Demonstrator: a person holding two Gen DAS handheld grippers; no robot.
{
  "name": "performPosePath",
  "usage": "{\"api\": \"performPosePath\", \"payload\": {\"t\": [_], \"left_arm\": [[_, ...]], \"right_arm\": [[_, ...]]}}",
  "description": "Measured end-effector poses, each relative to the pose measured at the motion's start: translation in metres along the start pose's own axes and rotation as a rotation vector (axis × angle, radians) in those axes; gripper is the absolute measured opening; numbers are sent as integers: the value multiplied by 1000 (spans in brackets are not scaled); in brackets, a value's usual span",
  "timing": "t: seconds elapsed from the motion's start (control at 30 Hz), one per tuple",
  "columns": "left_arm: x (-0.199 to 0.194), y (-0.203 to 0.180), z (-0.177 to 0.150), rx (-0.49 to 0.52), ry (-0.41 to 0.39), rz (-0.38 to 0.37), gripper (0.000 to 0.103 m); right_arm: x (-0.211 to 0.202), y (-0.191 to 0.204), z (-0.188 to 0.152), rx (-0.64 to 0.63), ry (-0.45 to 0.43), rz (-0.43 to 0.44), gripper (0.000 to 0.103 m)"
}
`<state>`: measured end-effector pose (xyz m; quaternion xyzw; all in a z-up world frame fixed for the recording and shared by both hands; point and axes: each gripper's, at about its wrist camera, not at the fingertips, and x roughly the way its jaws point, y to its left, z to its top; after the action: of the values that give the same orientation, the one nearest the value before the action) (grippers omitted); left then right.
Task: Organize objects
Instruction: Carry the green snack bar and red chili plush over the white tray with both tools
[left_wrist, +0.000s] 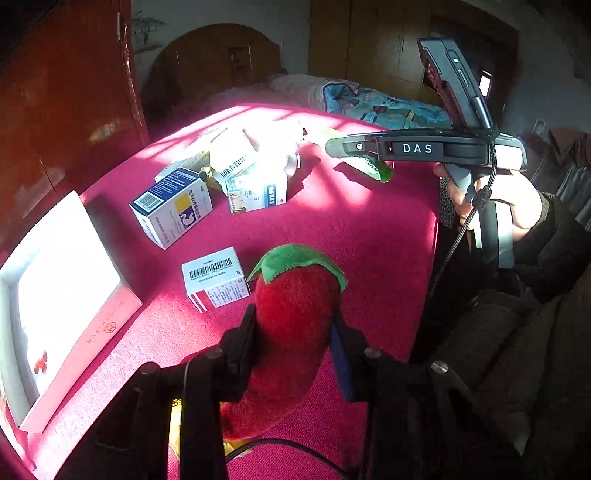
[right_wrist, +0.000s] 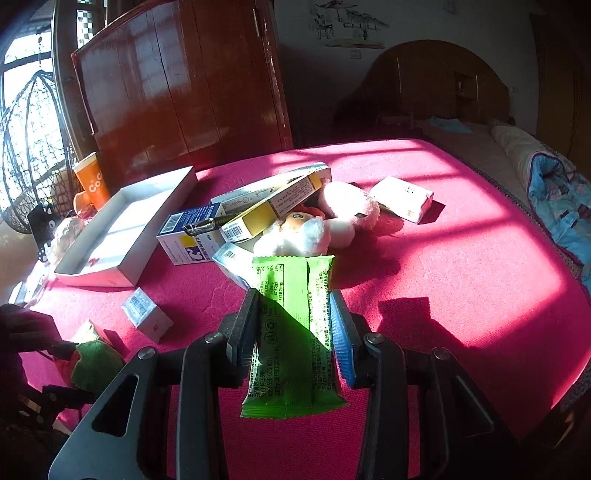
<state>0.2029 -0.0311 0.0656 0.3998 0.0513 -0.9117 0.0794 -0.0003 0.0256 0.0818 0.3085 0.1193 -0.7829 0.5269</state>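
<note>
My left gripper (left_wrist: 295, 328) is shut on a red plush chili pepper (left_wrist: 295, 306) with a green felt cap, held just above the pink cloth (left_wrist: 351, 229). The same plush (right_wrist: 94, 363) shows at the lower left of the right wrist view. My right gripper (right_wrist: 295, 325) is shut on a green snack packet (right_wrist: 291, 332), lifted off the cloth; the packet's end (left_wrist: 376, 170) pokes out below that gripper in the left wrist view. An open white box (right_wrist: 125, 225) lies at the cloth's left side, and its white inside (left_wrist: 55, 277) shows in the left wrist view.
A heap of medicine cartons (right_wrist: 258, 206), a pen (right_wrist: 207, 224) and a white plush toy (right_wrist: 325, 225) sits mid-cloth. A small barcode box (left_wrist: 214, 277) lies near the chili. A wooden cabinet (right_wrist: 177, 88) stands behind, with bedding (right_wrist: 554, 184) at the right. An orange cup (right_wrist: 92, 181) stands by the open box.
</note>
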Motion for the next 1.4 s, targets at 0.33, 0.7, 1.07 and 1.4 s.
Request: {"api": "performPosePath", "payload": {"t": [0.33,0.7,1.07,1.4], "left_arm": [[-65,55,16,-213,-293,175,36],[-92,107,-2,-370,-348,344,35],[-123,142,-12,-436,-384,441,35],[-135,176,-27,-530,-398,480,35]], "right_arm": [[-30,21,31,-1,-101,57,36],[-36,61,60,-61,-143,149,36],[-25,101,91,-50,-141,221,36],[7,134,103,-58,-79,263,36]]}}
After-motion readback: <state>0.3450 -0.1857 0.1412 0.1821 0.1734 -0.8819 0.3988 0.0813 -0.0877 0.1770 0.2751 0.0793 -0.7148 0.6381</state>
